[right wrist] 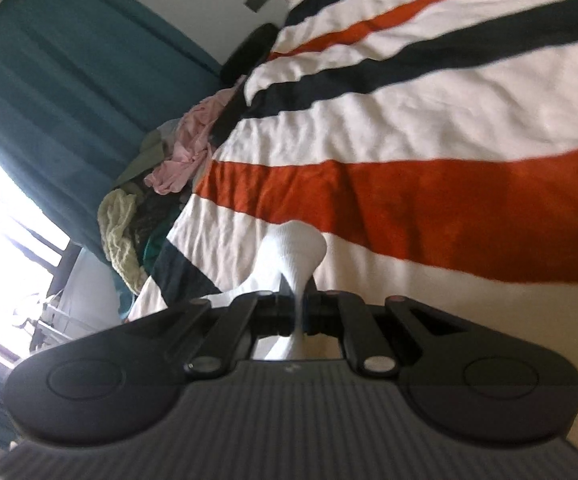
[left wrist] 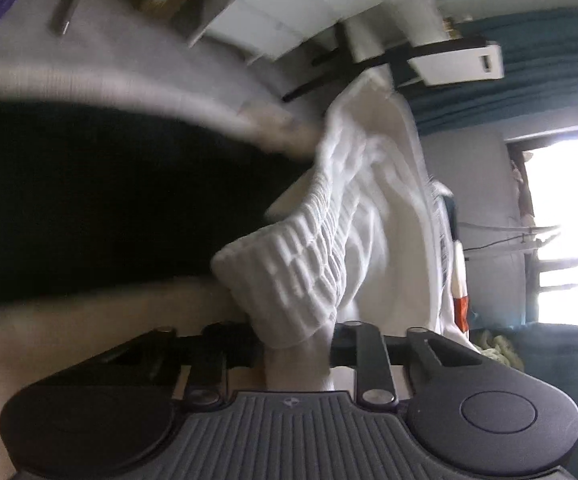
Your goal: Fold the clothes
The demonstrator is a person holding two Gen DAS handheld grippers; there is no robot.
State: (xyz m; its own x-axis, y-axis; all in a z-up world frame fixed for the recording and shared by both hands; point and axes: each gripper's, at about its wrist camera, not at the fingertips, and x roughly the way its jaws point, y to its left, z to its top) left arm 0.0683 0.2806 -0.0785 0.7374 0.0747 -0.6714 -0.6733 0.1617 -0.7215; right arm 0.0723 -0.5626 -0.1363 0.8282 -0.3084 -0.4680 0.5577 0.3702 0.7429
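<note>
the left gripper (left wrist: 295, 344) is clamped on the ribbed cuff of a white sock (left wrist: 329, 232), and the right gripper (right wrist: 299, 312) is pinched tight on white sock fabric (right wrist: 297, 252), probably the other end. held at both ends above the striped bedspread (right wrist: 429, 140), the sock likely hangs ready to be doubled over.

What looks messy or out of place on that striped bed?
An unfolded heap of clothes, pink, yellow-green and dark, lies jumbled at the far edge of the striped blanket. Otherwise nothing odd: each gripper, left and right, pinches white ribbed sock fabric.
</note>
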